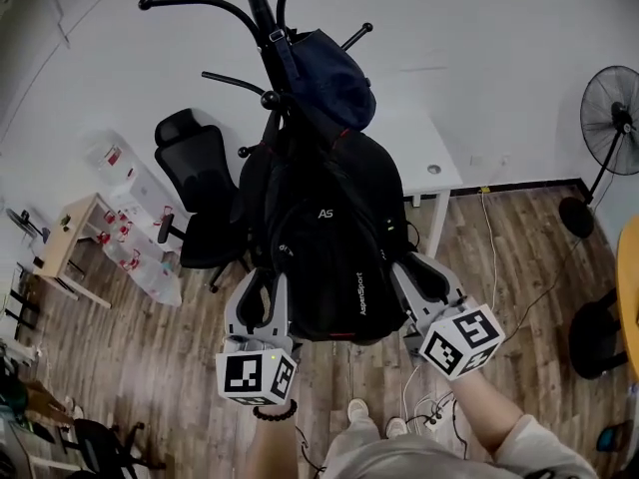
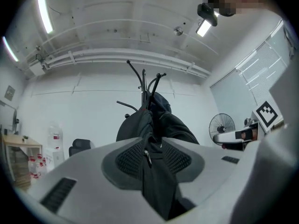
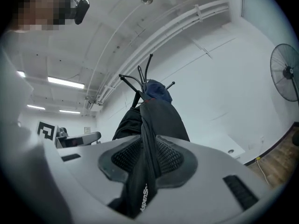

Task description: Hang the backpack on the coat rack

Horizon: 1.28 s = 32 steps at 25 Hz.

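A black backpack (image 1: 329, 247) hangs from the black coat rack (image 1: 262, 8), below a dark blue bag (image 1: 334, 78) on the same rack. My left gripper (image 1: 268, 289) is at the backpack's lower left edge. In the left gripper view (image 2: 152, 149) its pads stand a little apart, with a fold of black fabric and a zip puller (image 2: 146, 157) loose between them. My right gripper (image 1: 419, 279) is at the lower right edge. In the right gripper view (image 3: 148, 149) its pads pinch a fold of the backpack (image 3: 159, 118). Both gripper views show the rack (image 2: 144, 80) (image 3: 140, 78) beyond.
A black office chair (image 1: 195, 198) stands left of the rack and a white desk (image 1: 431, 163) to its right against the wall. A standing fan (image 1: 609, 118) is at far right. Plastic drawers (image 1: 130, 218) and a small wooden table (image 1: 70, 238) are at left. Cables (image 1: 429, 407) lie on the wood floor.
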### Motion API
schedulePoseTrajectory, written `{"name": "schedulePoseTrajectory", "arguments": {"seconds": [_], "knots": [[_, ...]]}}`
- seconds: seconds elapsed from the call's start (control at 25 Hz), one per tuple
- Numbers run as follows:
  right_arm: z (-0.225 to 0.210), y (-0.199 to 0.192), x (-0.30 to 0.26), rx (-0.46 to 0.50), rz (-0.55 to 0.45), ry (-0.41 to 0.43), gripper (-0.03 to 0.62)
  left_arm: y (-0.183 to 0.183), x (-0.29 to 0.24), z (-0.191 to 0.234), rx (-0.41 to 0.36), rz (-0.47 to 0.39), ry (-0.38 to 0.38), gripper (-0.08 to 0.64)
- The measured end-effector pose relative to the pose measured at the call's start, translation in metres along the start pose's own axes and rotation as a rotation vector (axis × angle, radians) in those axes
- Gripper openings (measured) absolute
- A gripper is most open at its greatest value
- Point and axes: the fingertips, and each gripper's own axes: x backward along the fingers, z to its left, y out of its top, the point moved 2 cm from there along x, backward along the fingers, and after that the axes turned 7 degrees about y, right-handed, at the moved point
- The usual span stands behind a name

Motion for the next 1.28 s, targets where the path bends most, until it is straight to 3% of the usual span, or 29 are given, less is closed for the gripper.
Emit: {"name": "schedulePoseTrajectory", "arguments": {"seconds": [0.24,0.4,0.76,1.04,1.28], "knots": [[0.015,-0.02,0.047,-0.105,-0.057,0.052,0.059,-0.012,0.064,-0.012,0.05,0.042,0.033,0.13],[0.035,-0.038,0.07,-0.082,-0.039,0.053,0.052,-0.017,0.105,-0.015,0.124,0.017,0.024,0.088],[0.106,-0.122,0.13,-0.125,0.128,-0.006,0.052,-0.024,0.176,-0.026,0.22,-0.038,-0.163,0.026],[0.205,-0.135,0.159,-0.143,0.062,-0.015,0.052,-0.039,0.26,-0.019,0.228,0.008,-0.288,0.011],[0.281,-0.145,0.188,0.008,0.101,-0.076,0.052,-0.039,0.321,0.01,0.253,0.019,-0.343,0.009]]}}
